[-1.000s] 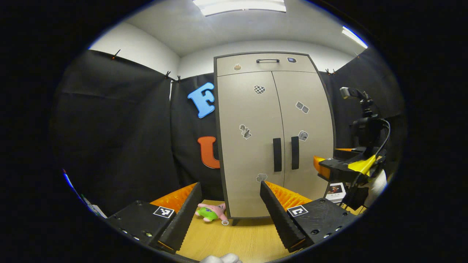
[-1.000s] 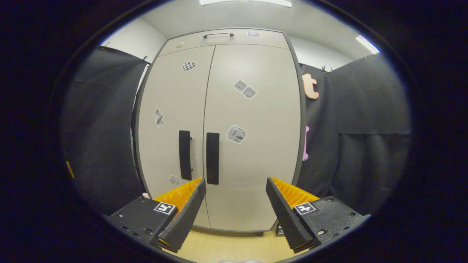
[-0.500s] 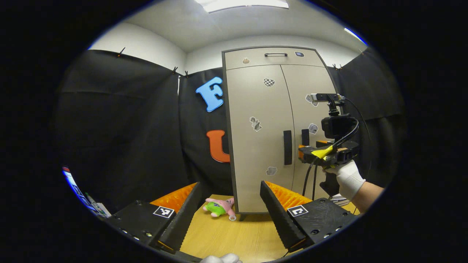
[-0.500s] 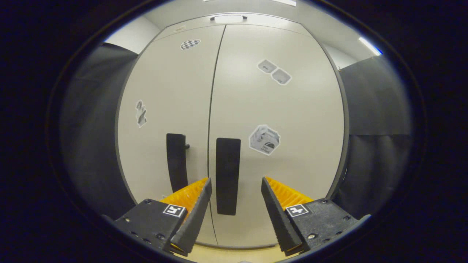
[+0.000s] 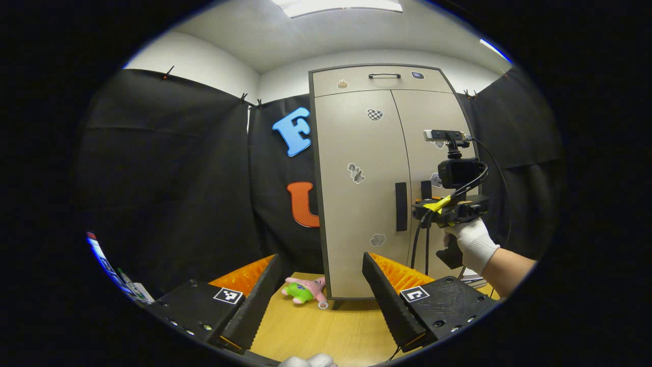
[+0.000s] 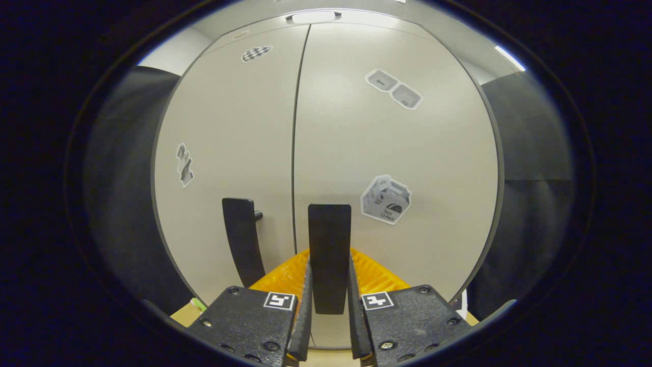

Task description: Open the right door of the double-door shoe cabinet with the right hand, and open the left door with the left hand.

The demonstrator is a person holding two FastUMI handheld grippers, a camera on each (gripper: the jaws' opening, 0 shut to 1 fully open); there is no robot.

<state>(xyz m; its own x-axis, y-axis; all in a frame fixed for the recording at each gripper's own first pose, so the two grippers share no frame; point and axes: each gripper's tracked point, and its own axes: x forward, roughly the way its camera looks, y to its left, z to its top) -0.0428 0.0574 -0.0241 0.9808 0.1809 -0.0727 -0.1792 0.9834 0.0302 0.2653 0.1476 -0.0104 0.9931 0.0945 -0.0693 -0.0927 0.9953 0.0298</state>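
Fingers of the right gripper [image 6: 328,311] sit pressed against both sides of the right handle [image 6: 329,255], pinching that black vertical bar near its lower end; the right door [image 6: 397,153] is flush with the left door [image 6: 229,132], the seam between them a thin straight line. In the left gripper view, the cabinet [image 5: 356,153] stands upright at the far edge of the wooden surface [image 5: 326,331], against the black cloth wall, both doors shut. There the right gripper [image 5: 425,208] shows farther off at the right handle, held by a gloved hand [image 5: 473,244] with a bare forearm behind it, a cable hanging below it. The left handle [image 5: 401,206] is just beside it, untouched. The left gripper [image 5: 321,293] hangs well back from the cabinet over the surface, its fingers spread wide with nothing between them. A small pink and green plush toy [image 5: 304,290] lies on the surface by the cabinet's lower left corner. Stickers dot both doors, and a drawer [image 5: 377,80] with a slim handle runs across the cabinet's top.
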